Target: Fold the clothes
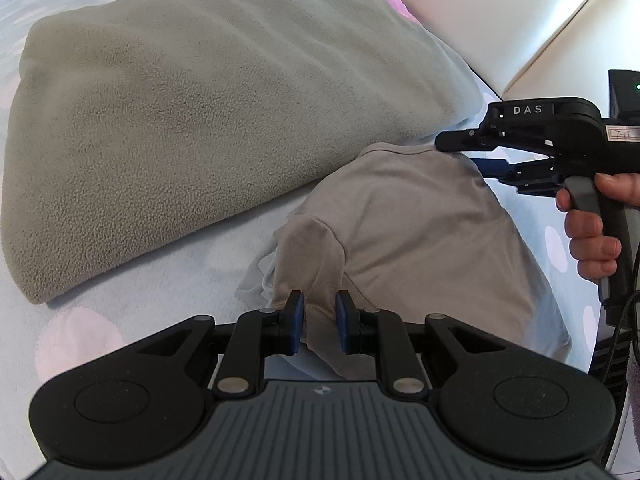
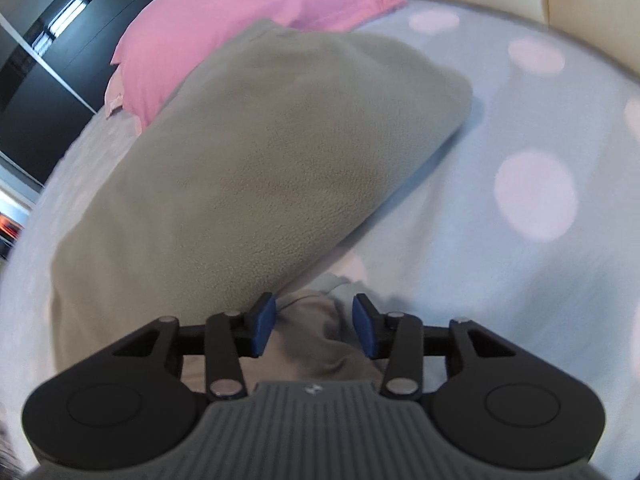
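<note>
Beige garment (image 1: 420, 240) pinched in left gripper (image 1: 320, 322), right gripper (image 2: 314, 330) released above it.

Nubby matt fleece blanket (image 1: 160, 120), smooth beige cloth garment (image 1: 420, 232), soft dotted bedsheet (image 2: 500, 240).

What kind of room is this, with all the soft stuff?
Probably a bedroom. The clothes lie on a pale blue spotted bedsheet, a pink pillow sits at the far end, and a padded cream headboard rises behind it.

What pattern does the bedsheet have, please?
The bedsheet is pale blue with large pale pink dots, clearest in the right wrist view.
</note>
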Demonstrator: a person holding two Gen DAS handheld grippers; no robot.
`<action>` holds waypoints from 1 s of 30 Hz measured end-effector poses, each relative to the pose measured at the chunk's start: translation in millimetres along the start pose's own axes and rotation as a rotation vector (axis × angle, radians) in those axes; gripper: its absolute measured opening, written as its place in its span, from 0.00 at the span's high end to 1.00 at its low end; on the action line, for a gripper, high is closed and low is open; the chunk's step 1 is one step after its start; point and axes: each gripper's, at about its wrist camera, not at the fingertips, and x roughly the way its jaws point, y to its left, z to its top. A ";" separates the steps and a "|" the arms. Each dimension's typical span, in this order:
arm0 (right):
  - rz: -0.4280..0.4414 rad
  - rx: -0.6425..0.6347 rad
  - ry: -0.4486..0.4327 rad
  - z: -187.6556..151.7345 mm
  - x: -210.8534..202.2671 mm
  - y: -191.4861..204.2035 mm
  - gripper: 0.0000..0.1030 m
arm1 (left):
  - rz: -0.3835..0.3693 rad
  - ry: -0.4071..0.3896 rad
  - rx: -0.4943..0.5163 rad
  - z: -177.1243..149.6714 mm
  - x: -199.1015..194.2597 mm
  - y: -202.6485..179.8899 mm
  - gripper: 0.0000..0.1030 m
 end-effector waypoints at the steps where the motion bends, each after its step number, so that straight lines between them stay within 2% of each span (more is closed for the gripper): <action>1: 0.017 0.017 0.009 0.8 2.9 -1.7 0.68 | 0.000 -0.001 -0.002 -0.2 -0.2 0.4 0.85; 2: 0.024 0.025 0.008 1.3 4.5 -1.8 0.82 | 0.001 -0.002 0.000 -0.3 -0.9 0.4 0.85; 4: 0.057 0.005 -0.033 0.4 -0.1 0.2 0.90 | 0.003 -0.004 0.007 -0.9 -1.9 0.0 0.85; 7: 0.113 -0.106 -0.148 -4.5 -16.9 9.9 0.92 | 0.001 -0.005 0.004 -0.8 -2.8 1.0 0.85; 9: 0.087 -0.153 -0.181 -5.6 -21.2 13.1 0.93 | 0.002 -0.006 0.001 -1.1 -2.4 0.9 0.85; 12: 0.009 -0.232 -0.178 -8.4 -16.8 19.7 0.93 | 0.007 -0.008 -0.003 -1.4 -2.1 0.2 0.85; 15: -0.060 -0.261 -0.207 -12.3 -18.4 28.1 0.81 | 0.007 -0.026 -0.008 -0.3 -8.7 0.7 0.85; 16: -0.060 -0.257 -0.231 -13.3 -24.0 27.3 0.70 | 0.005 -0.040 -0.016 0.3 -13.4 1.8 0.85; 17: -0.047 -0.247 -0.245 -14.8 -30.9 24.7 0.70 | 0.003 -0.060 -0.025 0.5 -18.8 3.5 0.85; 19: -0.034 -0.239 -0.256 -20.8 -47.0 15.6 0.70 | -0.010 -0.109 -0.035 2.3 -29.1 7.4 0.85; 22: -0.078 -0.283 -0.266 -42.8 -69.5 4.3 0.79 | -0.018 -0.161 -0.049 8.4 -34.3 11.7 0.85; 23: -0.092 -0.290 -0.261 -51.4 -74.4 -0.8 0.82 | -0.010 -0.154 -0.050 11.3 -31.2 11.9 0.85; 27: -0.131 -0.279 -0.201 -87.1 -78.1 -23.5 0.83 | 0.087 -0.107 -0.044 17.4 -8.8 9.4 0.85; 30: -0.215 -0.256 -0.162 -103.2 -67.0 -41.5 0.83 | 0.151 -0.084 -0.060 13.8 -3.8 12.0 0.85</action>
